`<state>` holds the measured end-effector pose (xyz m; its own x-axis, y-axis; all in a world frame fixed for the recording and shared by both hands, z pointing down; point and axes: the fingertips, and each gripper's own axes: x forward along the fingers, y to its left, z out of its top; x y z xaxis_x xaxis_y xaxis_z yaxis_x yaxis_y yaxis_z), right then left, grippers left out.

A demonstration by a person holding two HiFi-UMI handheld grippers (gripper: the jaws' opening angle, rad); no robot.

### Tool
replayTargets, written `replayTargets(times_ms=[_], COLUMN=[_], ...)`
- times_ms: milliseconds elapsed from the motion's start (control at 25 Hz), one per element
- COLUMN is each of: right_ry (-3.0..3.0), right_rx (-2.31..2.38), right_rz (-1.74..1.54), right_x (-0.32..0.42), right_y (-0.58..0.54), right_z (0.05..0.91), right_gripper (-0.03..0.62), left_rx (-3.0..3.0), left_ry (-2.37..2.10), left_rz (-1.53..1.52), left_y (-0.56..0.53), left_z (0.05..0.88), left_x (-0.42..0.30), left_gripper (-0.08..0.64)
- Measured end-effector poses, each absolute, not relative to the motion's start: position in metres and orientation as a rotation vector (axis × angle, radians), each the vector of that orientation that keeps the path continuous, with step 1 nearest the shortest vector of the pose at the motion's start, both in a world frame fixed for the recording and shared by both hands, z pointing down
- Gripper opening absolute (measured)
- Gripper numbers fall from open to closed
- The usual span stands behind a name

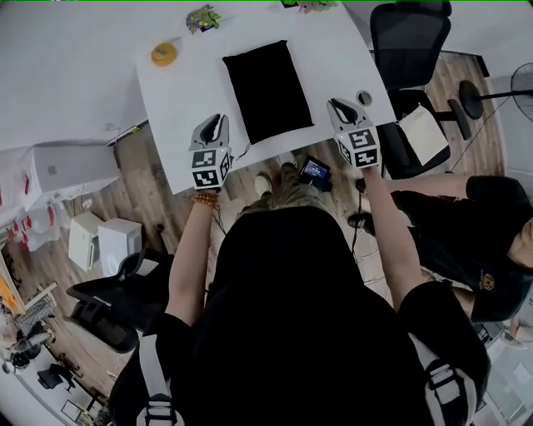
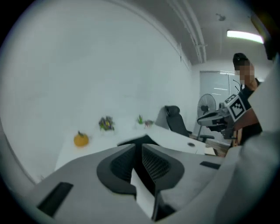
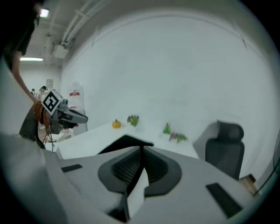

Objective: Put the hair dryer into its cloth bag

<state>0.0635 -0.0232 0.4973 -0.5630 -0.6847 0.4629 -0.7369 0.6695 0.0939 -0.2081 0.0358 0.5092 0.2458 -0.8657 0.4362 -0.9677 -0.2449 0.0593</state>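
Note:
The black cloth bag (image 1: 266,90) lies flat in the middle of the white table (image 1: 179,100). No hair dryer shows in any view. My left gripper (image 1: 216,123) hovers at the table's near edge, left of the bag, its jaws shut with nothing between them. My right gripper (image 1: 336,106) hovers at the near edge to the right of the bag, also shut and empty. In the left gripper view the shut jaws (image 2: 139,146) point toward the bag (image 2: 131,141), with the right gripper (image 2: 218,118) off to the side. The right gripper view shows its shut jaws (image 3: 141,148), the bag (image 3: 124,141) and the left gripper (image 3: 65,114).
An orange pumpkin-like ornament (image 1: 164,54) and small plants (image 1: 203,17) sit at the table's far side. A cable hole (image 1: 364,98) is near the right gripper. A black office chair (image 1: 408,33), a fan (image 1: 520,83) and a seated person (image 1: 475,233) are on the right.

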Motion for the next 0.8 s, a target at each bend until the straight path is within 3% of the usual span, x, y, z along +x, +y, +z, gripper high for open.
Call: replayTargets(times_ms=[160, 280, 800], right_ry=[-2.681, -2.797, -2.755], right_rx=[1.254, 1.318, 1.355], right_rz=[-0.231, -0.396, -0.318], right_x=[0.001, -0.034, -0.063], right_y=[-0.046, -0.039, -0.01], right_z=[0.336, 0.269, 0.303], right_gripper=[0.038, 0.038, 0.031], left_rx=[2.36, 2.449, 2.475], left_ry=[-2.061, -2.177, -2.222], left_rz=[0.188, 0.058, 0.1], left_y=[-0.012, -0.018, 0.01], left_z=[0.364, 0.297, 0.309], left_x=[-0.207, -0.191, -0.174], left_gripper=[0.032, 0.032, 0.031])
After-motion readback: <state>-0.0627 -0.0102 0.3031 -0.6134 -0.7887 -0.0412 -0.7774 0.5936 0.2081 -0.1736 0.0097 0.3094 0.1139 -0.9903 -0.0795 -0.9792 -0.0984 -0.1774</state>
